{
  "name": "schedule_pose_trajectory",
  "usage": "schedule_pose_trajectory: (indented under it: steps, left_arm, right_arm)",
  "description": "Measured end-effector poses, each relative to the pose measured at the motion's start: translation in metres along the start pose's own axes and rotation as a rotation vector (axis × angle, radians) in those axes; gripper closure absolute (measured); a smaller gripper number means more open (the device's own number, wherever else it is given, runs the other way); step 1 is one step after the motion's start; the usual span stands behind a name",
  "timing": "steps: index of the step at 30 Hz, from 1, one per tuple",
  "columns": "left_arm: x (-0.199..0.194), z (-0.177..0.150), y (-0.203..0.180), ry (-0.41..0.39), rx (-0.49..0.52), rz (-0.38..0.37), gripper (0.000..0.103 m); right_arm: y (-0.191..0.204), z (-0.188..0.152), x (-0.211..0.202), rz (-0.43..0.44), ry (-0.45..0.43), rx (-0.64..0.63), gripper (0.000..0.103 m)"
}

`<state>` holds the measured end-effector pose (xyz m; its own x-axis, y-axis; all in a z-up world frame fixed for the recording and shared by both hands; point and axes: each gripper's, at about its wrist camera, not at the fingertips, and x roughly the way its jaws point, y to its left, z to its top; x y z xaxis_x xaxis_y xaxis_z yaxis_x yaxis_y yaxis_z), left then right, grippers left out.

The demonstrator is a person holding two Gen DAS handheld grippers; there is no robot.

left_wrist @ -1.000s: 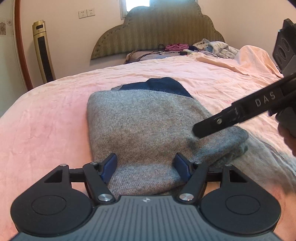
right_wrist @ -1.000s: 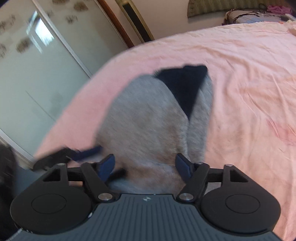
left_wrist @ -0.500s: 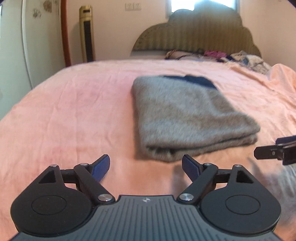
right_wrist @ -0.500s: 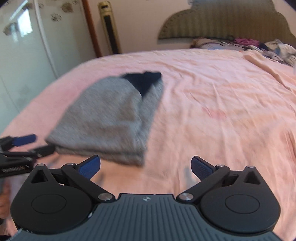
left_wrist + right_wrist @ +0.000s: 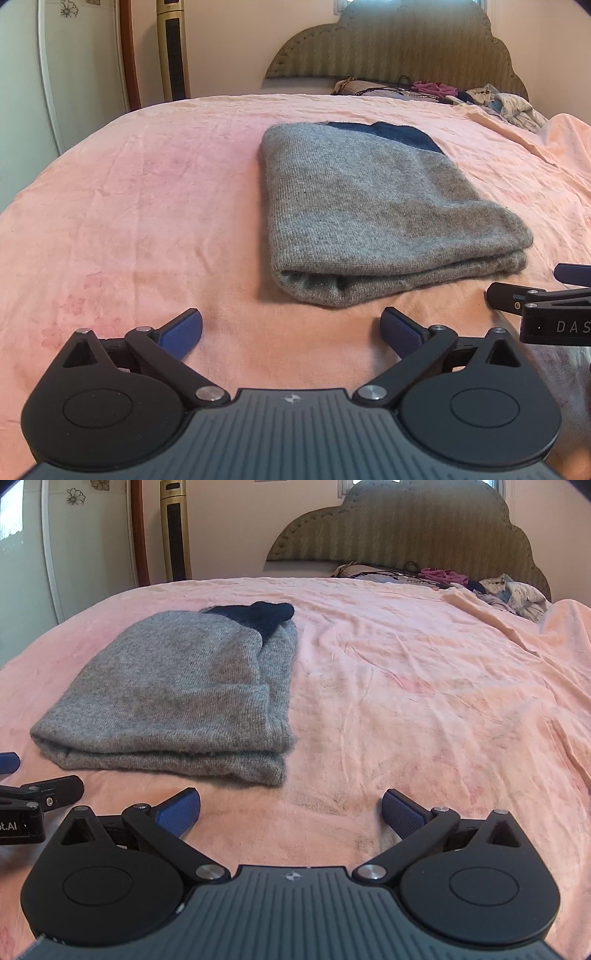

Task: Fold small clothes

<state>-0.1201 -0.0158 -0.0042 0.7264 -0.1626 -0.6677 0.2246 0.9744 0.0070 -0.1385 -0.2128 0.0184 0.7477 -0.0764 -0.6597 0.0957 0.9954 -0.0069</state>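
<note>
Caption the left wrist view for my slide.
Folded grey sweater on pink bedspread; left tongs open, empty.

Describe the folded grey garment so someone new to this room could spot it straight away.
Start at the big bed with the pink sheet. The grey knitted garment lies folded near the foot end. Unlike the crumpled clothes pile by the headboard, it is neatly stacked, with a dark blue patch.

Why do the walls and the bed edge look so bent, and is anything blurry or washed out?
Both wrist views: fisheye lenses bow the bed edge and wall lines, with dark corners. Left wrist view: sharp, the grey sweater shows its knit. Right wrist view: equally sharp; the window above the headboard is bright, nearly washed out.
</note>
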Motion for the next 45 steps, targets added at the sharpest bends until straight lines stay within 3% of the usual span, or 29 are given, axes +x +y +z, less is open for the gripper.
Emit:
schedule_pose_trajectory:
  steps: [30,45]
  left_arm:
    - [-0.0018,0.0021,-0.0063,0.02,-0.055,0.036,0.0]
    - [-0.0028,0.0017,-0.0059,0.026,-0.036,0.033,0.0]
  right_arm:
    - [0.0001,0.0012,0.0002,0.007,0.0,0.001,0.0]
    - [0.0001,0.001,0.0009,0.005,-0.002,-0.003,0.0]
